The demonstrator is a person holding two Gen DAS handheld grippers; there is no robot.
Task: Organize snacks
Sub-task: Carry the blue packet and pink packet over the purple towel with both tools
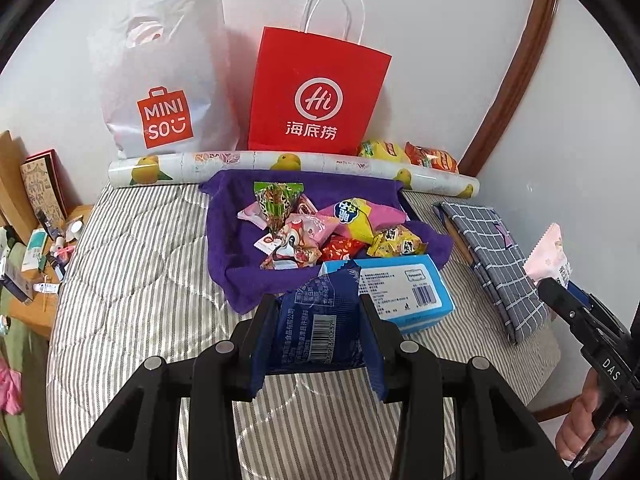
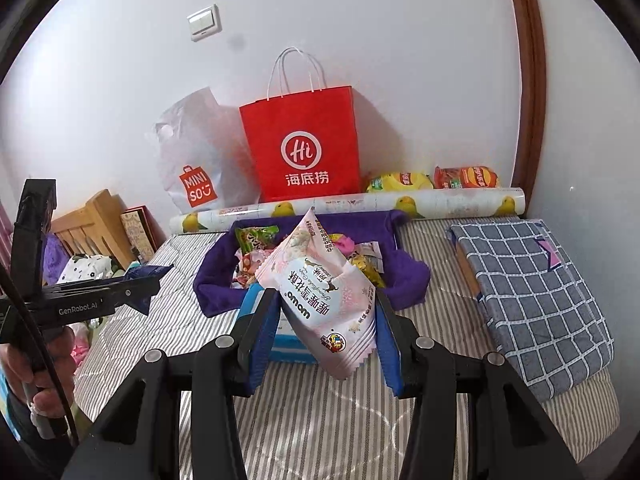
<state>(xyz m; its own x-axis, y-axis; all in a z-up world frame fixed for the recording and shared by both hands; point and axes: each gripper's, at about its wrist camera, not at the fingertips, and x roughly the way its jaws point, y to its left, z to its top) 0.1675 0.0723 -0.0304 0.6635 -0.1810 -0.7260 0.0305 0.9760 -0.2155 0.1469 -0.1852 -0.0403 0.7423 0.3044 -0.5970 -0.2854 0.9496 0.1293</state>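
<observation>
My left gripper is shut on a dark blue snack packet, held above the striped bed. My right gripper is shut on a pink snack packet; the packet also shows at the right edge of the left wrist view. A pile of colourful snack packets lies on a purple cloth just beyond both grippers. A red paper bag and a white MINISO plastic bag stand against the wall.
A blue and white box lies at the cloth's near edge. A lemon-print roll lies before the bags, with two chip bags behind it. A folded grey checked cloth lies right. A cluttered wooden table stands left.
</observation>
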